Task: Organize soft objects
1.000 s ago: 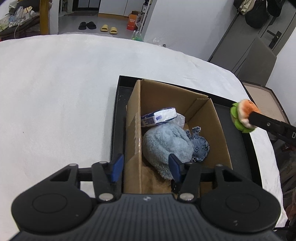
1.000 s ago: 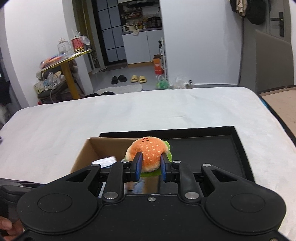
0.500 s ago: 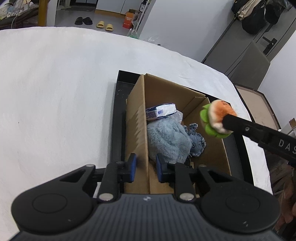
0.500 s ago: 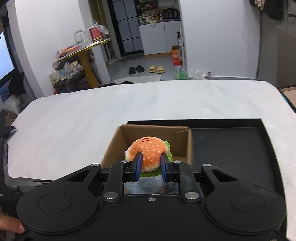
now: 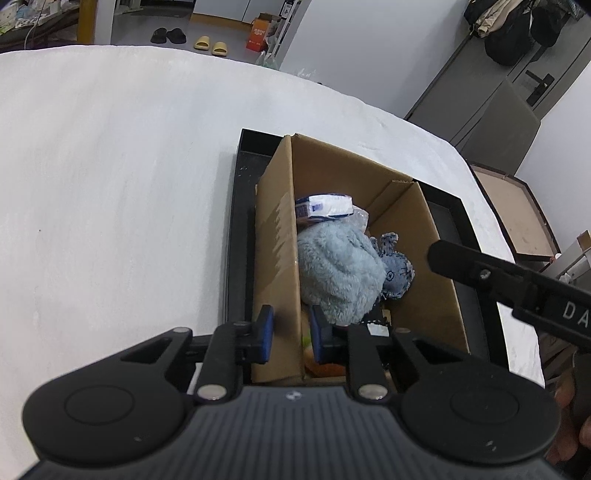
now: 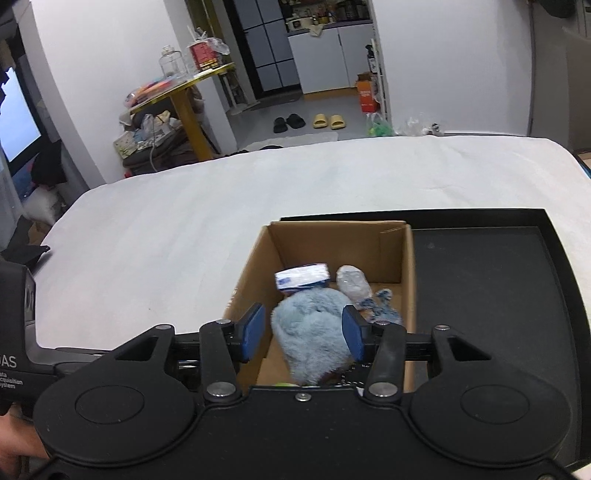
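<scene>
My right gripper (image 6: 302,334), its jaws just opening and empty, hangs over the cardboard box (image 5: 439,258); the burger plush (image 5: 325,368) lies directly below at the near end. My left gripper (image 5: 290,334) clamps the box's left wall.

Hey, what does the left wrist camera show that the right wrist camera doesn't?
Only the left wrist view: the left tool clamped shut on the cardboard box side wall, and dark jackets hanging by a grey door.
Only the right wrist view: the right tool open over the box, its jaws having just been opening, nothing pinched between them; a yellow side table with a glass jar.
Both: the box on a black tray, fluffy blue plush, tissue pack, denim toy, and slippers.
</scene>
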{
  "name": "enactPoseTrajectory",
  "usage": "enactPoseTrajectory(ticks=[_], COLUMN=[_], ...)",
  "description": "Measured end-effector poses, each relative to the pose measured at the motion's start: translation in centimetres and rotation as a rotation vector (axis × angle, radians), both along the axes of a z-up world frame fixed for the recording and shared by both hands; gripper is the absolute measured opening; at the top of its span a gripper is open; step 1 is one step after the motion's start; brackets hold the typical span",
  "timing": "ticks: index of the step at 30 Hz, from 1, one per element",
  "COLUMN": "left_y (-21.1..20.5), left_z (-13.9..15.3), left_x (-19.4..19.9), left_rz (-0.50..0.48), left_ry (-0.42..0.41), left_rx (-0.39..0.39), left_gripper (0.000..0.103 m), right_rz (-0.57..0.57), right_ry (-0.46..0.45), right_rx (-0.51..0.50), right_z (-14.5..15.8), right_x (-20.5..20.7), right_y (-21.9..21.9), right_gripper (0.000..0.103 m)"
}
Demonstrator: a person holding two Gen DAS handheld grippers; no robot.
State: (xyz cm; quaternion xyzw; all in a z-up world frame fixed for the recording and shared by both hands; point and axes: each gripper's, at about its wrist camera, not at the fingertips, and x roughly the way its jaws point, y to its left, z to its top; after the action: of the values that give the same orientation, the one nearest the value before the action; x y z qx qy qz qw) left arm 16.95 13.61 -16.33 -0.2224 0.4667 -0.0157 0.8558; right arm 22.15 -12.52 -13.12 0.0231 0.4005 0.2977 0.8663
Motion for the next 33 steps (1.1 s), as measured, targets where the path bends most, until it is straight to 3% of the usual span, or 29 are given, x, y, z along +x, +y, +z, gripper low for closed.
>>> enactPoseTrajectory(ticks=[2, 10, 13, 19, 33], left_y=[0.0, -0.4, -0.4, -0.4, -2.4], left_z=[-0.1, 0.8, 1.5, 3.3, 8.9], left_x=[0.0, 0.1, 0.2, -0.2, -1.5], left_rz=[-0.001, -0.024, -0.032, -0.04, -0.069], left_ry=[0.008, 0.03, 0.04, 0.055, 0.019], left_rx=[0.0, 0.049, 0.068, 0.105, 0.231], left_gripper=[0.02, 0.024, 0.027, 0.049, 0.074], right_rz=[-0.01, -0.07, -0.09, -0.109, -0.181], right_ry=[0.005, 0.044, 0.051, 0.061, -0.043], right_rx=[0.0, -0.004, 0.0, 0.014, 0.06], right_z=[0.1, 0.0, 0.3, 1.1, 4.8], right_x=[0.1, 0.2, 0.1, 0.2, -1.3], right_y=[-0.2, -2.3, -3.4, -5.0, -9.3], right_gripper=[0.047, 0.076, 0.082, 0.086, 0.099])
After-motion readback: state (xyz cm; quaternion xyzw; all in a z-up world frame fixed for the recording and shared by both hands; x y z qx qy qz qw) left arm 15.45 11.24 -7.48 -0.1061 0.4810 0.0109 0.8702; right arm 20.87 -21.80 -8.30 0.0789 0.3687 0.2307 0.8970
